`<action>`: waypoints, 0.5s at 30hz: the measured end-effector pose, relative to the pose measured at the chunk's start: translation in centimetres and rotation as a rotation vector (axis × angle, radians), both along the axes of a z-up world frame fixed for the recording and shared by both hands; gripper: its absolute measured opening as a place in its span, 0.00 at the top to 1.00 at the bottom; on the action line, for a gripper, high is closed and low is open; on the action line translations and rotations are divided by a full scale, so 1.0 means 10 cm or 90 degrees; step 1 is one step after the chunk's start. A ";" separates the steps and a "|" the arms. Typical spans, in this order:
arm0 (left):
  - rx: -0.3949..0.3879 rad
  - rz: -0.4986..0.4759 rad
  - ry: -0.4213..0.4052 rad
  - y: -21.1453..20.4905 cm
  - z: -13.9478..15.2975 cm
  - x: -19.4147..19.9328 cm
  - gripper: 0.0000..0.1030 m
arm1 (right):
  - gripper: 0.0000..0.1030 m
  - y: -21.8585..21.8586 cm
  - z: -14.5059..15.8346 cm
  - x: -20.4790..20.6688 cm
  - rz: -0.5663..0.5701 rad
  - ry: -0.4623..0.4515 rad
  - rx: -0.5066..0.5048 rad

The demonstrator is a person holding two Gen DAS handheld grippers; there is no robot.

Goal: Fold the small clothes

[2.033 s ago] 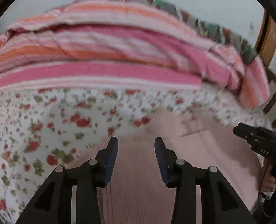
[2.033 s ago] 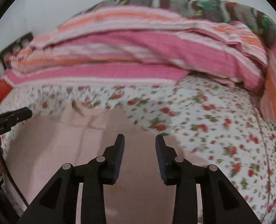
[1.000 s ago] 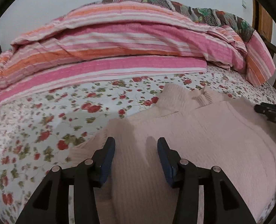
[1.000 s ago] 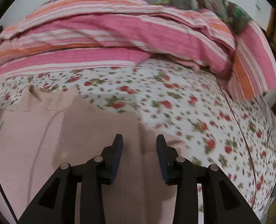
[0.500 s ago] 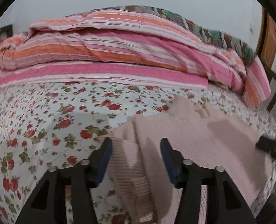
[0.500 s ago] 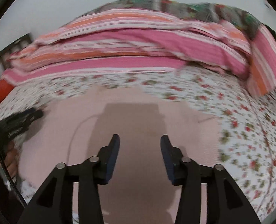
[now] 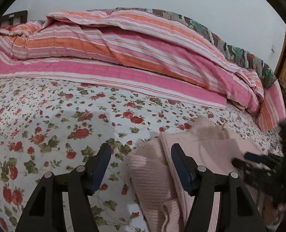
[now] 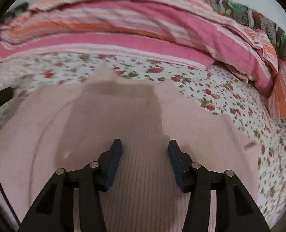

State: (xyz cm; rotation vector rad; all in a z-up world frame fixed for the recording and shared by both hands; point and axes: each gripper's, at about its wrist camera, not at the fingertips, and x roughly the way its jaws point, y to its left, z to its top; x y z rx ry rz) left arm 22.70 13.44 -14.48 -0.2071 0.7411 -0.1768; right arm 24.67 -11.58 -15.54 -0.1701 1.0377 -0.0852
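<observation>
The left gripper (image 7: 141, 152) has its jaws spread apart. They have just been opening, and nothing is pinched. A bunched side fold of the soft pink ribbed knit sweater (image 7: 152, 177) lies under the gap, by the right-hand jaw.

The right gripper (image 8: 145, 147) also has its jaws spread, with a smaller gap. They opened a little too. They hang over the middle of the sweater (image 8: 135, 127) and hold nothing.

The sweater lies on the white bed sheet with red flowers (image 7: 46, 119), near the front edge of the bed. A big pink and orange striped blanket (image 7: 123, 54) is piled behind it.

I think the step now is to pick a new edge to fold. To do it well, each gripper should go to a side edge, pinch only the top layer, and lift both sides together so the fold stays straight. The bunched part by the left gripper should be smoothed first.

One second ago the left gripper was over the flat sweater. Now it is off to the side, mostly over the sheet. The right gripper was at the sweater's right edge. Now it is over the middle.
</observation>
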 end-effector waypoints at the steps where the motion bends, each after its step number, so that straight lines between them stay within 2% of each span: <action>1: 0.001 0.000 0.000 0.00 -0.01 0.01 0.40 | 0.54 0.01 -0.04 0.09 -0.004 0.008 -0.003; 8: -0.008 -0.016 0.008 -0.05 -0.04 0.04 0.40 | 0.54 -0.07 -0.09 0.48 -0.027 0.042 0.024; 12: -0.023 -0.023 0.002 -0.03 -0.01 0.02 0.40 | 0.55 -0.04 -0.05 0.32 -0.007 0.044 0.019; 15: -0.033 -0.022 -0.005 0.00 0.00 -0.01 0.40 | 0.55 -0.01 0.01 0.04 0.009 0.034 0.024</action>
